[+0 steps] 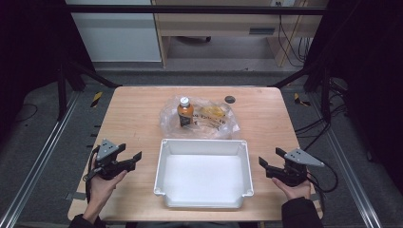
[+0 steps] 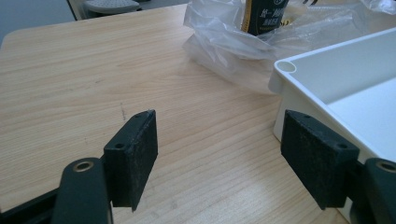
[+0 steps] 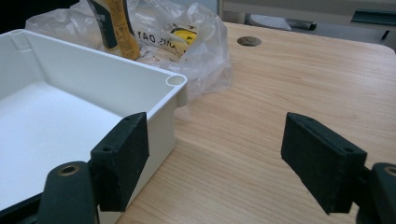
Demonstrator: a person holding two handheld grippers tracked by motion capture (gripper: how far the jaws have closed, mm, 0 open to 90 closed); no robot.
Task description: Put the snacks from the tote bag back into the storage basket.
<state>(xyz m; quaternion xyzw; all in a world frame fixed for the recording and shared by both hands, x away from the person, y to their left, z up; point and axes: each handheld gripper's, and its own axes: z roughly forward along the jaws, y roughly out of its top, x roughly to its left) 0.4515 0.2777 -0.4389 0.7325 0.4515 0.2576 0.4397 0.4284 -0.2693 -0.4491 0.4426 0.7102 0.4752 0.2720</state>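
Note:
A white tray (image 1: 163, 164) sits empty at the front middle of the wooden table. Behind it lies a crumpled clear plastic bag (image 1: 223, 124) with an orange-labelled bottle (image 1: 185, 113) standing upright in it and yellow packets beside the bottle. My left gripper (image 1: 133, 160) rests low to the left of the tray, open, nothing between its jaws. My right gripper (image 1: 270, 164) sits to the right of the tray, also open and empty. In the left gripper view the tray corner (image 2: 286, 67) and bag (image 2: 224, 42) lie ahead right. The right gripper view has the tray (image 3: 93, 79) at its left.
A small dark round grommet (image 1: 230, 99) is set in the table near the far edge. Bare wood lies on both sides of the tray. Black frame posts and cables stand around the table; a desk is beyond it.

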